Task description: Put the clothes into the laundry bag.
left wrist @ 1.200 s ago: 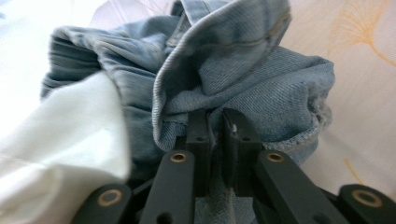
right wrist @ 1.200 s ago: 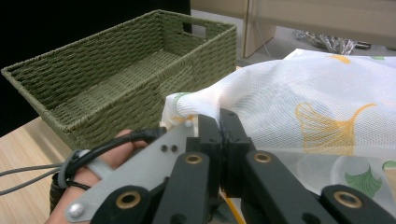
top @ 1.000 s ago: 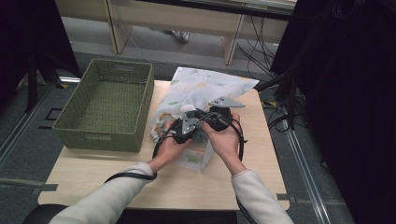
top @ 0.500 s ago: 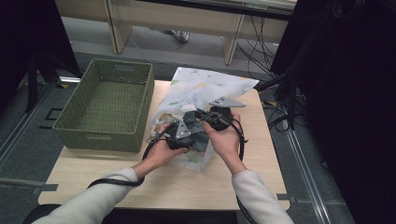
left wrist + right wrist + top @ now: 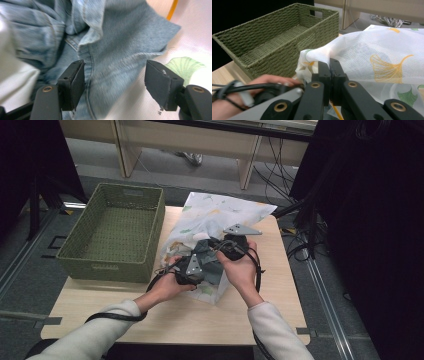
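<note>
A white mesh bag (image 5: 215,212) printed with ginkgo leaves lies on the table beside a green woven basket (image 5: 111,266). A blue denim garment (image 5: 115,37) sits in the bag's mouth. My left gripper (image 5: 113,72) is open, its jaws on either side of a fold of the denim without closing on it; in the high view the left gripper (image 5: 192,266) is at the bag's near end. My right gripper (image 5: 329,67) is shut on the bag's (image 5: 374,50) upper edge, and in the high view the right gripper (image 5: 233,245) is just right of the left one.
The basket (image 5: 274,50) is empty and stands at the table's left side, close to the bag. Bare wooden table (image 5: 200,315) lies in front of the hands. Cables (image 5: 295,245) hang past the right edge. Desk legs stand on the floor beyond.
The left gripper has drawn back a little toward the person and to the left, still at the denim. The right gripper has held its place on the bag.
</note>
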{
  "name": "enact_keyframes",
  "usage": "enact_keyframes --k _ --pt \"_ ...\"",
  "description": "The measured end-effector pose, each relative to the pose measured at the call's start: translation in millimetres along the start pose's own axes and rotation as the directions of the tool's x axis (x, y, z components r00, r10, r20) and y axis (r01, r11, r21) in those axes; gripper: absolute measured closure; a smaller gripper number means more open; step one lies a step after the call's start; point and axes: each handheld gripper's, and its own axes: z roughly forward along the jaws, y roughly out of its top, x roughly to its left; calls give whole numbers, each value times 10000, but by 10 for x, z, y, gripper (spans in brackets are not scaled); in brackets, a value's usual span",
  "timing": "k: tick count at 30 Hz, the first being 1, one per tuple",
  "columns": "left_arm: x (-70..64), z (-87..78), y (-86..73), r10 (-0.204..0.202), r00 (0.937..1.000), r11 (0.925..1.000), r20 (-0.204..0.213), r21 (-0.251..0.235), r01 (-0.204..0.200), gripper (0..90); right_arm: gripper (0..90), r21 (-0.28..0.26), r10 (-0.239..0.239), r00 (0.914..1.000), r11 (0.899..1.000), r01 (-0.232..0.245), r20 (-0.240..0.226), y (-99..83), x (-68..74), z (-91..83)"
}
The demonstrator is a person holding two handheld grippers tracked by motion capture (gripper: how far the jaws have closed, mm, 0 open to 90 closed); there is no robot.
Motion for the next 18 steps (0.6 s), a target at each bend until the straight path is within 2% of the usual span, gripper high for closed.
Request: enact_keyframes --k 2,3,4,5,8,11,14,16,18 --pt "16 56 9 -3 10000 10000 8 83 3 393 900 -6 -93 10000 10000 93 -15 -3 -9 9" --pt "25 84 22 -50 9999 9998 127 185 48 455 900 31 -87 10000 10000 87 -28 -8 -7 14" --pt "29 101 30 -123 9999 9997 97 211 121 513 900 71 -8 10000 10000 9 -53 -13 -1 19" --pt "35 119 41 -183 9998 9992 70 357 181 573 900 61 -127 9999 9999 127 -52 -13 -5 23" --pt "55 146 71 -371 9991 9974 -219 605 384 755 900 58 -86 9999 9999 86 -87 -11 3 20" --pt "66 138 111 -643 9953 9974 -729 288 665 785 900 27 20 10000 10000 -20 -75 -3 6 5" --pt "100 114 156 -1031 9856 9945 -1342 -308 998 790 900 -98 51 9999 9999 -52 -95 7 7 -6" --pt "123 91 195 -1116 9773 9925 -1803 -699 1004 791 900 -190 217 9996 9996 -221 -181 17 17 -18" --pt "130 74 223 -1076 9704 9909 -2161 -1029 869 791 900 -297 194 9997 9994 -198 -143 26 20 -28"
